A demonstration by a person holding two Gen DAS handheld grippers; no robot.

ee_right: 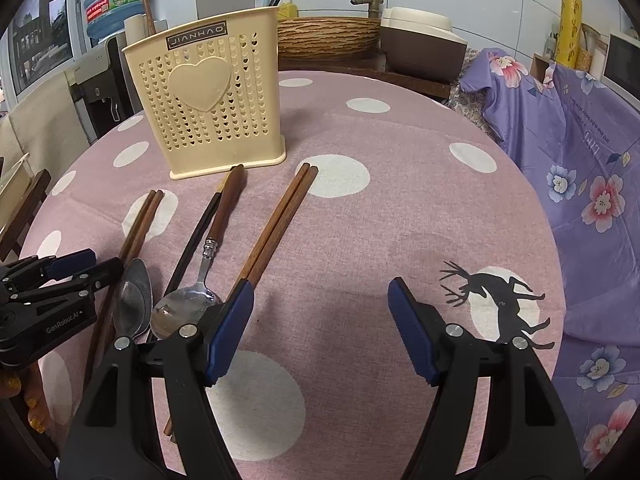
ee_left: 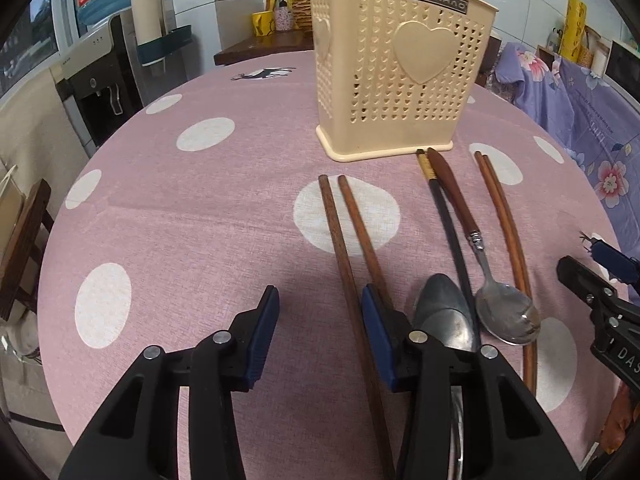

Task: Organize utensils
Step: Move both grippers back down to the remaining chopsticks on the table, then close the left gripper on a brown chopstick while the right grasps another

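- On the bench [ee_left: 200, 220], under a pink dotted cloth, a cream utensil holder [ee_left: 400, 68] stands upright at the far side.
- In front of it lie two brown chopstick pairs [ee_left: 352, 240] [ee_left: 508, 224], a black chopstick [ee_left: 448, 224], a wooden-handled spoon [ee_left: 480, 256] and a metal spoon [ee_left: 444, 316].
- The left hand-held gripper [ee_left: 320, 320] is released, straddling one brown chopstick.
- The right hand-held gripper [ee_right: 320, 320] is released over bare cloth.

Even indoor light, sharp focus, fisheye-warped edges.
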